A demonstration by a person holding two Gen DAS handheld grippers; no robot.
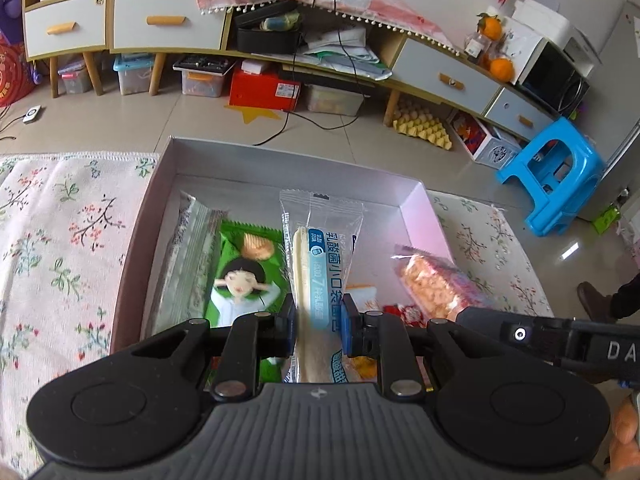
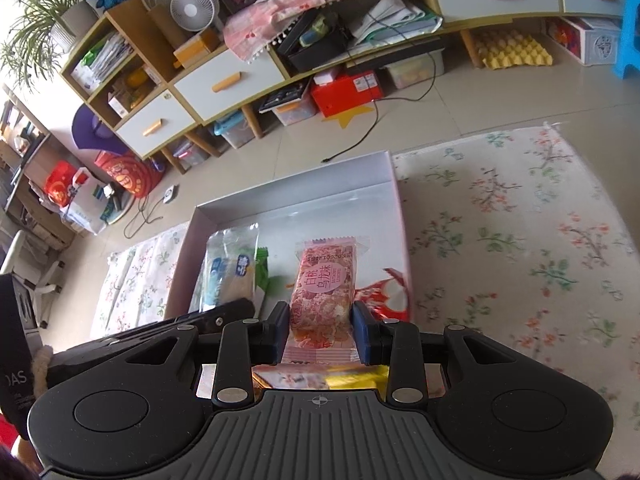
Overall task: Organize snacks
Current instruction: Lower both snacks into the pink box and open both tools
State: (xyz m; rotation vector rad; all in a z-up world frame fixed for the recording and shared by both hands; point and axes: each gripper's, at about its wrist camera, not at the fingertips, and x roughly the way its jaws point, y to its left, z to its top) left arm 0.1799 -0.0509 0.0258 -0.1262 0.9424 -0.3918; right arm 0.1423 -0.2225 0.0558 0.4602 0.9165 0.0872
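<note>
A shallow grey box (image 1: pixel 276 152) lies on a floral mat and holds several snacks. My left gripper (image 1: pixel 319 326) is shut on a clear bread packet with a blue label (image 1: pixel 318 264), held over the box. A green chip bag (image 1: pixel 244 276) and a silver packet (image 1: pixel 188 264) lie in the box to its left. My right gripper (image 2: pixel 320 334) is shut on a pink rice-crisp bar (image 2: pixel 324 296), also over the box (image 2: pixel 384 168). The bar shows in the left wrist view (image 1: pixel 436 284), and the bread packet in the right wrist view (image 2: pixel 230 276).
A red-and-white wrapper (image 2: pixel 384 300) lies in the box by its right wall. The floral mat (image 2: pixel 508 240) spreads on both sides of the box. Beyond are tiled floor, a long low cabinet (image 1: pixel 168 24), a black cable (image 1: pixel 288 120) and a blue stool (image 1: pixel 556 172).
</note>
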